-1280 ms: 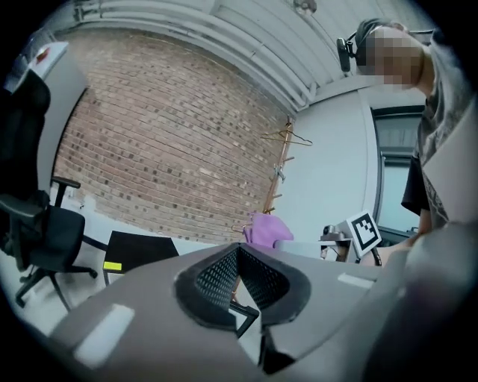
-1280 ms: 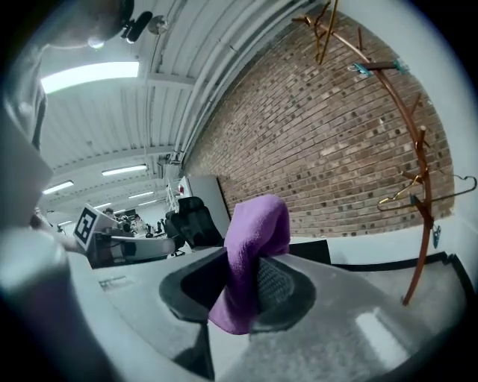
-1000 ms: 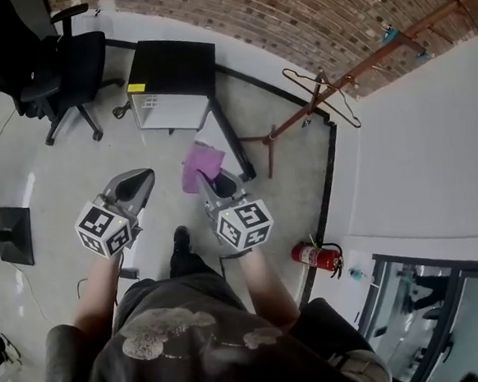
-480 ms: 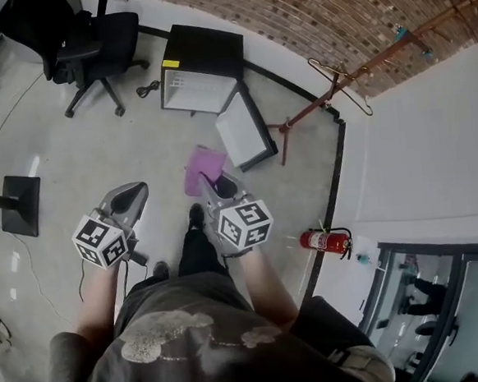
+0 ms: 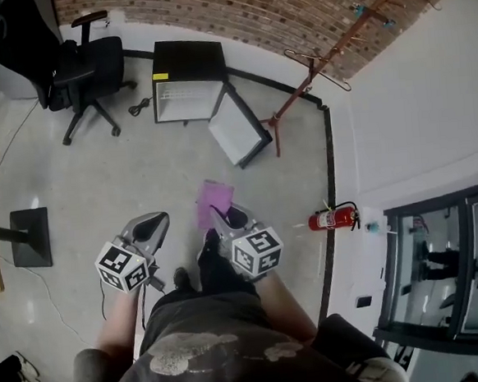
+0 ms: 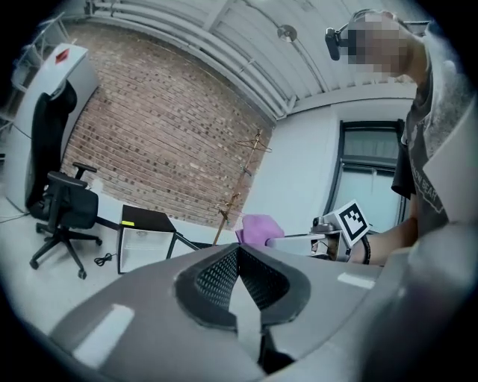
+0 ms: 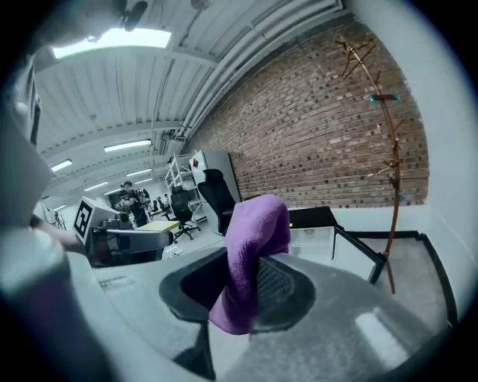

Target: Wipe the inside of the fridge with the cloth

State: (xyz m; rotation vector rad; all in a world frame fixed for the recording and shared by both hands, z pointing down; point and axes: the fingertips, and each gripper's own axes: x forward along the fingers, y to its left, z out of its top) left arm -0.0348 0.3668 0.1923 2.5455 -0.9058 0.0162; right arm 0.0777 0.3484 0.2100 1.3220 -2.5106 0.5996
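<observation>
Both hands hold the grippers low, pointing forward. The right gripper's (image 5: 215,210) jaws pinch a purple cloth (image 7: 250,246) (crumpled, draped over their tips). The left gripper's (image 5: 163,216) jaws are pressed together. The fridge (image 5: 188,101) stands well ahead of the jaws, open.

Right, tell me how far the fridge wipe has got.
Done: the fridge has its door open, and the right tool is shut on the cloth. In hand: the person stands well short of the fridge. Left: all the wiping; left tool is shut, empty.
</observation>
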